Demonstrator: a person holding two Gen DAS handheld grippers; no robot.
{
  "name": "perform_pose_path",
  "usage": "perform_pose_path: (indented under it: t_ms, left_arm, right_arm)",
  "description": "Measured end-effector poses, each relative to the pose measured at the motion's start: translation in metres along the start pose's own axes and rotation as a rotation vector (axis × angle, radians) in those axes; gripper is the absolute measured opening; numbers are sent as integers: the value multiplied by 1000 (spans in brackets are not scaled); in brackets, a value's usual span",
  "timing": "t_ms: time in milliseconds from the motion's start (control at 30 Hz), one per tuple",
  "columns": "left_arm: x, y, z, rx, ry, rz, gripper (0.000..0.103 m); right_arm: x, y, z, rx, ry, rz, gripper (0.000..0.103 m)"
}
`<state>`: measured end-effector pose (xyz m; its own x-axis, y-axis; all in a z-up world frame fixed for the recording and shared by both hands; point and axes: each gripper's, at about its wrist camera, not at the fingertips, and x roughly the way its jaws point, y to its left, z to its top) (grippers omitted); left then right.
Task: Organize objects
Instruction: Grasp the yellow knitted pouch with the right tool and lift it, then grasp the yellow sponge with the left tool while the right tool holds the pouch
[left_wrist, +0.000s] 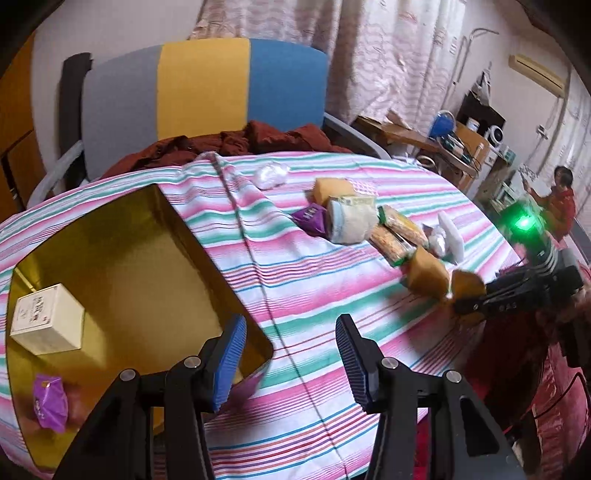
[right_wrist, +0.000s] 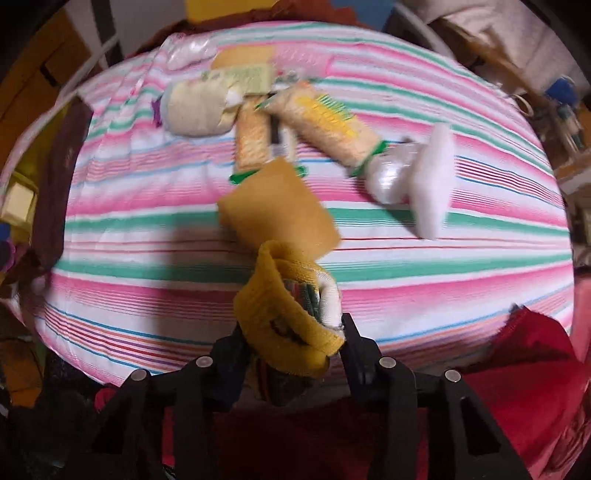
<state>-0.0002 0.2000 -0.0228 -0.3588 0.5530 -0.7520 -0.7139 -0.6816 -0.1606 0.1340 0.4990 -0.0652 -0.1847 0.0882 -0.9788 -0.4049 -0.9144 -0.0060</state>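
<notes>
Now right gripper (right_wrist: 295, 332) clamps yellow sock roll (right_wrist: 288, 317); left gripper (left_wrist: 291, 354) gapes (empty).

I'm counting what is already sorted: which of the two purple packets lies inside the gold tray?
The purple packet at the tray's near corner, by the white box. The other packet lies on the cloth among the snacks.

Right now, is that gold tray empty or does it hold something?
Not empty. The gold tray holds a white box and a purple packet; the other items lie on the striped cloth.
</notes>
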Motion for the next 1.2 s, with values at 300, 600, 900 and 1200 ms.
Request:
perform_pose_path:
  t_ms: [300,600,900,1200]
  left_arm:
    - [40,-45,8,49,101,-119,51]
    - [79,-118,20,226,129,-225,77]
    - [123,-177,31,384,152,-222,77]
    - [158,-200,33,475,157,-176,77]
  right_arm:
    - [-34,-48,3,261,-287,-35,46]
    - [-33,-56,1,404,-408,91,46]
    - [-31,-66,-5,461,-444,169,46]
    - [-28,-72,-6,495,-447,207,46]
